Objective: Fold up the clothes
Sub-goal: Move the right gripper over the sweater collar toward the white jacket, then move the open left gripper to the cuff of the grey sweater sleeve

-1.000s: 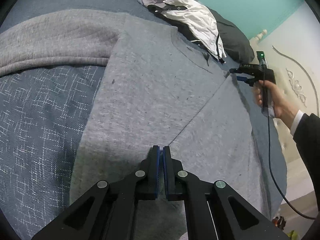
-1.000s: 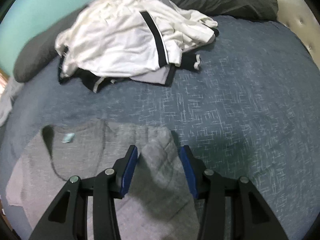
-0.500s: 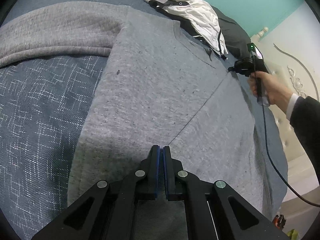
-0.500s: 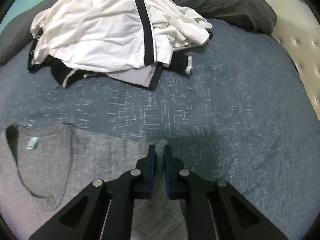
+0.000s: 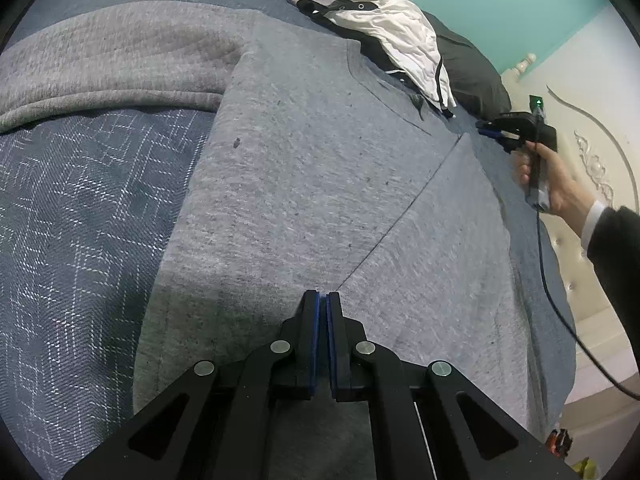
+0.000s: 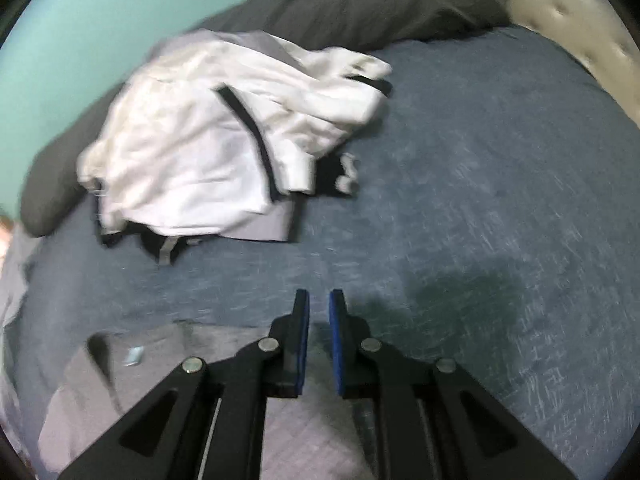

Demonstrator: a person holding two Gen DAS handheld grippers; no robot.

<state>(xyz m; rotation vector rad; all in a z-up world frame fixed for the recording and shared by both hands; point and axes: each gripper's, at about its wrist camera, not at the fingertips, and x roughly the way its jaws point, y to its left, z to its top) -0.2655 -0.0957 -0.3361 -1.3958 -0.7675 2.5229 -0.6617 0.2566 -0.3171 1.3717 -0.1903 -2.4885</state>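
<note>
We are mid-fold on the grey shirt: left hand-held gripper pinches its hem, right hand-held gripper is nearly clenched but empty, so next comes regrasping the shoulder.

Left tool clamped tight; right tool slightly parted, empty.

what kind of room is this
Most likely a bedroom. The grey shirt is spread on a bed with a blue patterned cover, a dark pillow lies by the teal wall, and a tufted headboard shows at the edge.
</note>
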